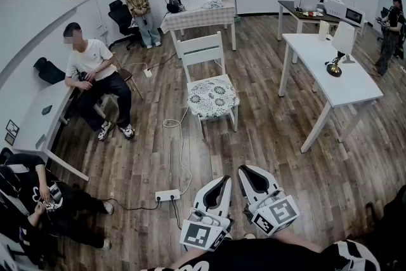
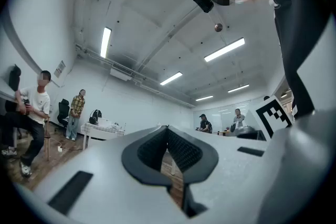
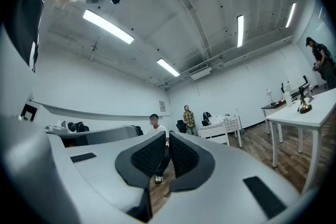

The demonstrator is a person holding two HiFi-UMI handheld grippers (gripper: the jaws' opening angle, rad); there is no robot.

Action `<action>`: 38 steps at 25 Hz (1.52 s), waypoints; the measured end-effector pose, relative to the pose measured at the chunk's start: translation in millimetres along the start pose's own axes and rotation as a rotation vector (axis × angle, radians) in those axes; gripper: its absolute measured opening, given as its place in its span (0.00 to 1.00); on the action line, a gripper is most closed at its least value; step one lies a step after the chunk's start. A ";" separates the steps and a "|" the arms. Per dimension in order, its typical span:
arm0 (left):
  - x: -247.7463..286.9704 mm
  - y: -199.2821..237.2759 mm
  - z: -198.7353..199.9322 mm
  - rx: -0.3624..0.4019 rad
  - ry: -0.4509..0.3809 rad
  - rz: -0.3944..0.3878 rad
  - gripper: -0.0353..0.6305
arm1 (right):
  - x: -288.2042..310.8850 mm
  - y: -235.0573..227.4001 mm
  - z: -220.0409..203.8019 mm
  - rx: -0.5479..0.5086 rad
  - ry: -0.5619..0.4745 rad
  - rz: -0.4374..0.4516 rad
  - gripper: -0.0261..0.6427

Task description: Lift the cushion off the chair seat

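Head view: cushion (image 1: 212,98) on chair (image 1: 202,47).

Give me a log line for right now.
cushion: on chair seat, untouched | left gripper: jaws shut, empty | right gripper: jaws shut, empty | both short of chair

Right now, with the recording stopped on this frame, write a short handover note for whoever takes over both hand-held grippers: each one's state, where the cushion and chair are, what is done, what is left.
Left hand-held gripper: shut, nothing between its jaws.
Right hand-held gripper: shut, also empty.
Cushion: patterned, lying flat on the seat of the white chair, ahead of both grippers and well apart from them.
Done: nothing yet; the cushion is untouched.
Left: walk up to the chair, open the jaws, grip the cushion's edge and lift it clear of the seat. Probably best to step around the power strip on the floor.
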State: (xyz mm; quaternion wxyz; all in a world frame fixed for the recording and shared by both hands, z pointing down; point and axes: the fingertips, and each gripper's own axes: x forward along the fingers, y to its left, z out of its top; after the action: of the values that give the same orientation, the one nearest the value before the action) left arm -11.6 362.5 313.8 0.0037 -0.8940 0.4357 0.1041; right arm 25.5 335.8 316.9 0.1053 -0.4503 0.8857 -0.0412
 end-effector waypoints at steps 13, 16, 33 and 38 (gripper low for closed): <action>-2.5 -3.6 -0.1 0.001 0.003 0.006 0.05 | -4.6 -0.6 1.4 0.006 -0.013 0.000 0.09; 1.8 -7.0 -1.7 0.004 0.000 0.004 0.05 | -7.4 -7.0 4.6 0.017 -0.038 -0.004 0.09; 7.2 -47.4 -22.8 -0.029 0.019 0.003 0.05 | -44.0 -31.5 0.2 0.083 -0.040 -0.020 0.09; 2.6 -60.9 -26.4 -0.029 0.028 0.020 0.05 | -55.0 -37.0 -0.5 0.087 -0.031 -0.014 0.09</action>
State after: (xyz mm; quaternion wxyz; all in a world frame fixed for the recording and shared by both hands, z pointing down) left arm 42.2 395.7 334.0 -0.0167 -0.8909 0.4431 0.0980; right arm 86.1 358.3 331.8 0.1384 -0.4519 0.8782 -0.0733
